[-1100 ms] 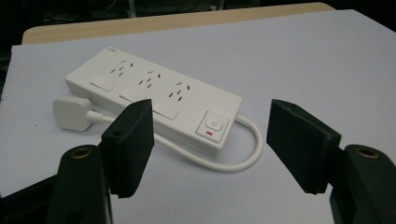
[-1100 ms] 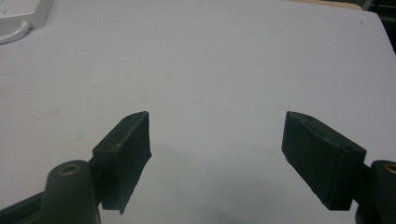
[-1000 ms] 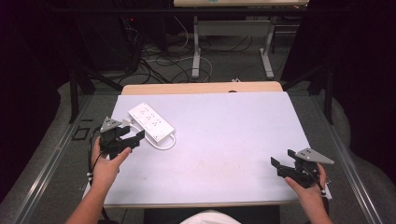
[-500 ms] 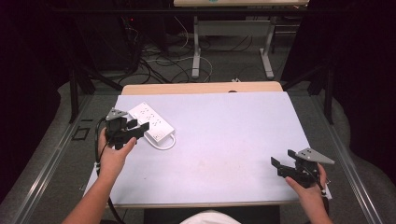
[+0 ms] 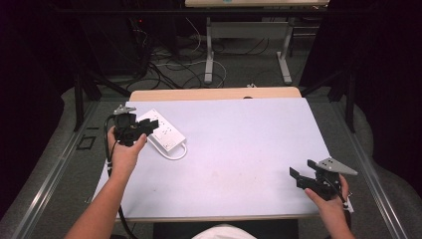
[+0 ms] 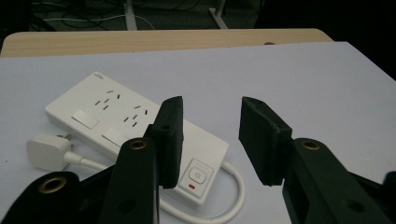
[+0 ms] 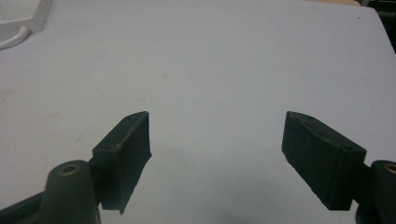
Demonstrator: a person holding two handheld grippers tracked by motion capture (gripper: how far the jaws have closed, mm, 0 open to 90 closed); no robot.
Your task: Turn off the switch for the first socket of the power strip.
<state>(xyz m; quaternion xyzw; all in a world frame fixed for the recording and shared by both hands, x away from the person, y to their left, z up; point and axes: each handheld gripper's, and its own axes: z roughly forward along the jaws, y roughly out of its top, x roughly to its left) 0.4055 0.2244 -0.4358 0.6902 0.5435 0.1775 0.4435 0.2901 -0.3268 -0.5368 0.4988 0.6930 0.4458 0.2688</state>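
**Left gripper poised over the power strip**

Dark surroundings ring a pale lavender table (image 5: 239,149), whose far edge shows a strip of bare wood. Beyond it, loose cables lie on the grey floor around the white legs of a second desk (image 5: 249,55).

Near the far-left corner of the table lies a white power strip (image 5: 164,133), set at an angle. In the left gripper view its switch (image 6: 197,173), with a small red mark below, faces the camera, and its white cable (image 6: 224,196) loops round to a plug (image 6: 44,151) lying just beside the strip.

From the bottom left, a bare forearm reaches up the table's left side. Its hand holds the left gripper (image 5: 149,124) over the near end of the strip, jaws pointing right. They stand moderately apart with nothing between them; one jaw overlaps the strip in the left gripper view, though contact cannot be told.

At the near-right corner, the right gripper (image 5: 302,170) rests in the other hand, well apart from the strip, jaws pointing left. Spread wide, they hold nothing.
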